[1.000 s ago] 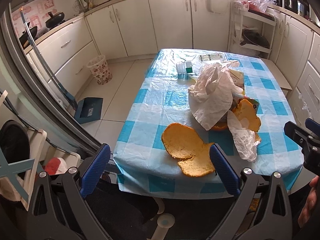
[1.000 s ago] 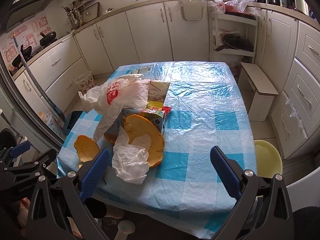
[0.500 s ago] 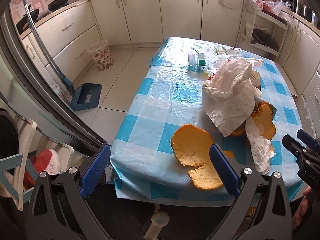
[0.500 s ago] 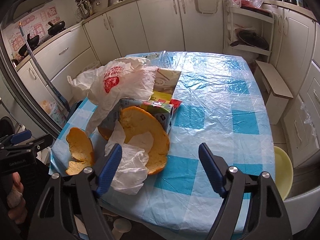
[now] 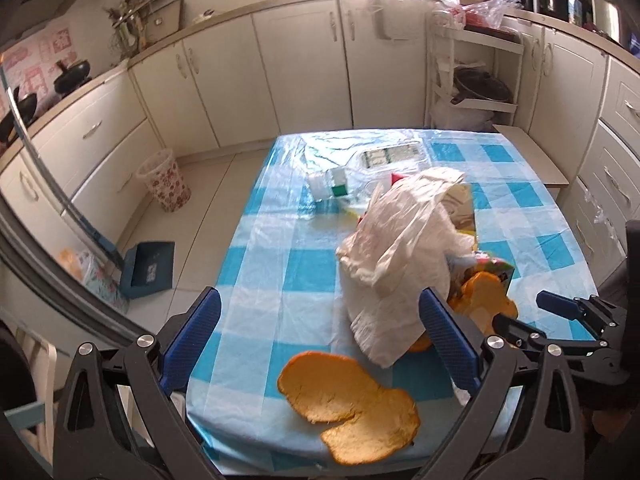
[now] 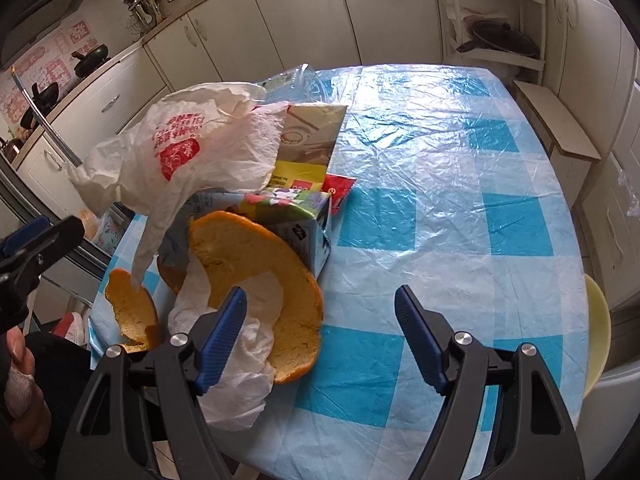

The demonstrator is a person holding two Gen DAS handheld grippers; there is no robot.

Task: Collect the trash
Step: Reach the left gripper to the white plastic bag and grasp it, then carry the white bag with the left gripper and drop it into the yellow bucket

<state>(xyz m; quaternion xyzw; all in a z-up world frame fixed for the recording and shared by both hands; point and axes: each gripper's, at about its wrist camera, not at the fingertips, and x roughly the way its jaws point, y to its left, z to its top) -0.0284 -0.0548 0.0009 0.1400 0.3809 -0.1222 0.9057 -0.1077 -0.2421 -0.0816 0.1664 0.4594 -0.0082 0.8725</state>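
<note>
Only the right wrist view shows the red print on the white plastic bag [image 6: 188,152], the milk carton [image 6: 296,216] under it, and the crumpled tissue [image 6: 240,344] lying on the large orange peel [image 6: 264,280]. Only the left wrist view shows the flat peel piece [image 5: 344,404] near the table's front edge, a small clear container [image 5: 332,186] beyond the bag, and the flowered wastebasket [image 5: 164,180] and blue dustpan [image 5: 148,268] on the floor left of the table.

The right gripper [image 6: 320,340] has narrowed partway and now stands open with nothing pressed; its left finger [image 6: 224,332] overlaps the tissue, though contact is hard to judge. The left gripper [image 5: 320,344] is spread wide and empty, its right finger [image 5: 448,344] just in front of the bag.

Right of the bag, the blue-checked tablecloth [image 6: 460,200] lies bare to the table's far edge. White cabinets [image 5: 304,60] ring the kitchen.
</note>
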